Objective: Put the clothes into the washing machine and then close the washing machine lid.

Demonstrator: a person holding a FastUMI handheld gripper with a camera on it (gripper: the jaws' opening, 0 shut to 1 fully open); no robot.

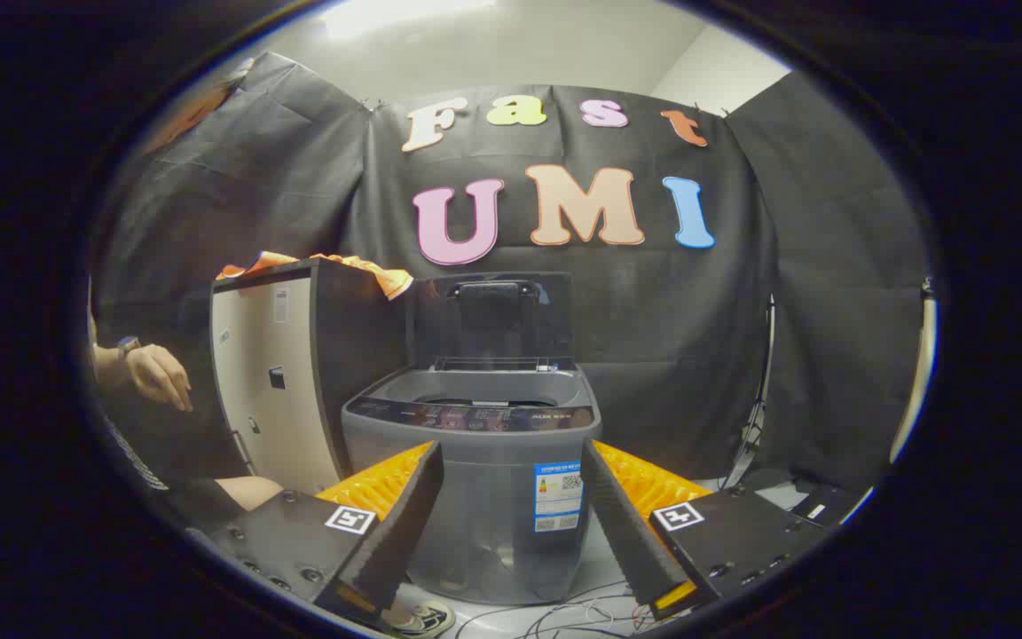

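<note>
We hold the gripper (pixel 511 524) back from the washing machine (pixel 484 497), its fingers spread wide and grasping nothing, the grey body of the machine showing in the gap between them. The washing machine lid (pixel 493 315) stands raised at the back, so the tub opening just behind the control panel (pixel 475 415) is ready to receive a load. The clothes (pixel 360 266), an orange garment as far as we can tell, lie draped on top of a tall cabinet (pixel 276 373) that stands just beside the machine on its left, with one corner of the fabric hanging over the edge nearest the lid. A person's hand (pixel 156 374) with a wristwatch hangs near the cabinet's far side, apart from it.

We judge that the task is at its very start: nothing appears to be in the tub, though its depth is hidden from us, and the garment is untouched. The step in hand is the approach to the clothes. The next move calls for lifting the fingers up and to the left, well above the machine's rim, bringing them over the hanging corner of fabric and pinching a good fold so the cloth does not slip free while we carry it across to the open tub
</note>
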